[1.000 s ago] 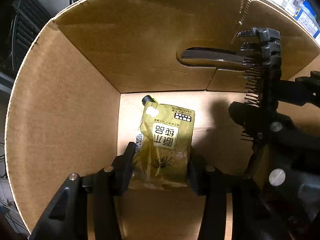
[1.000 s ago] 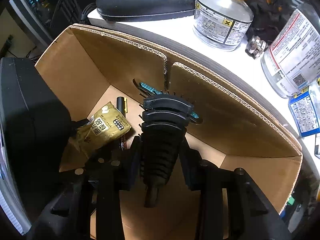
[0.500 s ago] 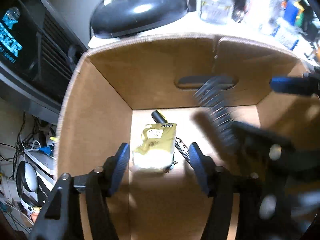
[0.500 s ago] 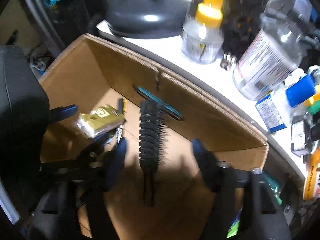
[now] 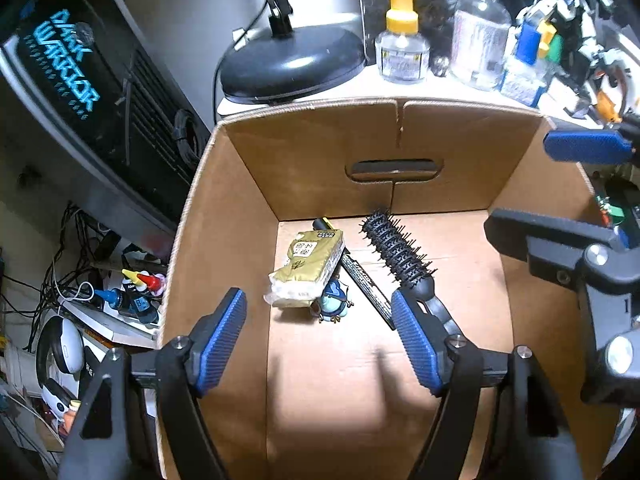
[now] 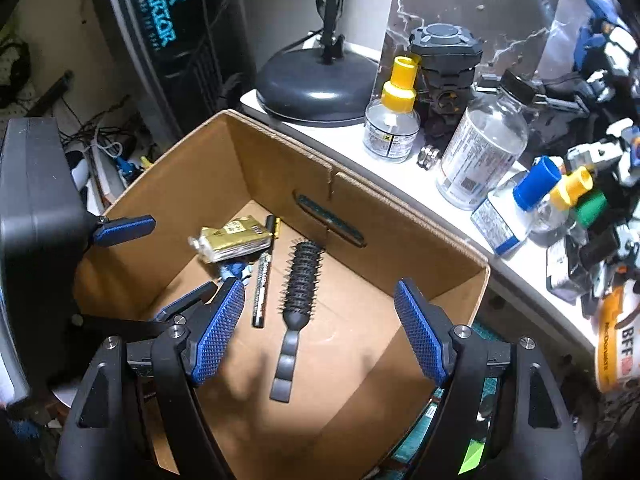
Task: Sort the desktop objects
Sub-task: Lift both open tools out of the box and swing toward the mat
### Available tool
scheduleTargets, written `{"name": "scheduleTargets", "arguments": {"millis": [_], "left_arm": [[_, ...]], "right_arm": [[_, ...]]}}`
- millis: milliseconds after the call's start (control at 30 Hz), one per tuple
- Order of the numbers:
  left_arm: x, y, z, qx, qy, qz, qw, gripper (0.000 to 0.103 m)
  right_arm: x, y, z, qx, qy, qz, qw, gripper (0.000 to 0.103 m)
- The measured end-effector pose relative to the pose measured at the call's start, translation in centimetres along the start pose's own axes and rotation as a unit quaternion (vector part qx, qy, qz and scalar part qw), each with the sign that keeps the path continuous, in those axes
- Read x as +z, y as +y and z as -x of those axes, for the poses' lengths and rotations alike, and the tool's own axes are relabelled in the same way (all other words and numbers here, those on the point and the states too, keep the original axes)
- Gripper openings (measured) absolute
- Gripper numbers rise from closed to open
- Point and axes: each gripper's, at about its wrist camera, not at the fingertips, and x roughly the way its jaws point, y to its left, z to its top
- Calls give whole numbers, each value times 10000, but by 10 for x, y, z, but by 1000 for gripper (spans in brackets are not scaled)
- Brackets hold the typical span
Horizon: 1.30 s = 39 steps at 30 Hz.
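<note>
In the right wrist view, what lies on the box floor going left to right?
gold pouch → black marker → black hairbrush. A small blue figure peeks from under the pouch, so its place in the order is unclear.

Both rigs look identical: the left hand-held gripper (image 5: 318, 336) and right hand-held gripper (image 6: 319, 330) have matte black angular plastic frames, round silver screw heads, and blue ribbed rubber pads (image 6: 218, 332) inside each finger.
</note>
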Motion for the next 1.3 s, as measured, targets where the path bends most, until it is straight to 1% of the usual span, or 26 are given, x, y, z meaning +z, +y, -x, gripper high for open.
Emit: {"name": "scheduleTargets", "arguments": {"millis": [100,167,233,267,300,333,400,500,633,733,833,867,900,933,1000,1100,1200,1300], "left_arm": [[-7,-4,16,46,-200,-29,9998,76],[-3,5,18,42,-296,-51,9995,76],[-7,22,13,-68,-394,-33,9992,76],[-8,23,18,-104,-435,-16,9990,76],[-11,24,22,-127,-494,-2,9987,77],[-13,25,26,-148,-556,13,9983,82],[-17,24,41,-148,-723,21,9973,89],[-23,20,57,-47,-907,-32,9959,90],[-34,19,79,-21,-1185,-49,9929,90],[-44,18,99,15,-1458,-42,9893,91],[-55,17,115,57,-1699,-32,9854,97],[-59,17,119,63,-1757,-37,9844,97],[-63,16,123,68,-1814,-41,9834,97],[-67,16,127,58,-1876,-24,9822,97],[-73,15,133,22,-1972,-7,9804,98],[-88,15,143,-55,-2180,99,9759,98],[-104,12,147,-154,-2331,170,9722,98],[-127,2,152,-223,-2577,165,9658,98]], "right_arm": [[-6,2,8,108,-129,-11,9999,75],[-9,3,12,136,-185,12,9997,75],[-13,7,18,160,-271,71,9995,75],[-15,9,21,170,-323,93,9993,76],[-19,10,26,167,-367,111,9991,76],[-21,11,31,169,-417,131,9989,76],[-26,13,39,183,-516,147,9984,78],[-32,18,51,214,-635,189,9976,79],[-42,26,66,285,-803,244,9961,80],[-51,33,79,354,-962,294,9943,81],[-61,41,92,393,-1114,350,9924,81],[-64,43,97,405,-1170,370,9916,83],[-69,46,102,398,-1242,393,9907,89],[-73,48,108,387,-1317,417,9897,91],[-81,53,117,366,-1450,476,9876,92],[-97,57,130,441,-1636,453,9845,92],[-119,60,140,497,-1853,457,9804,92],[-141,58,149,556,-2031,391,9768,92]]}}
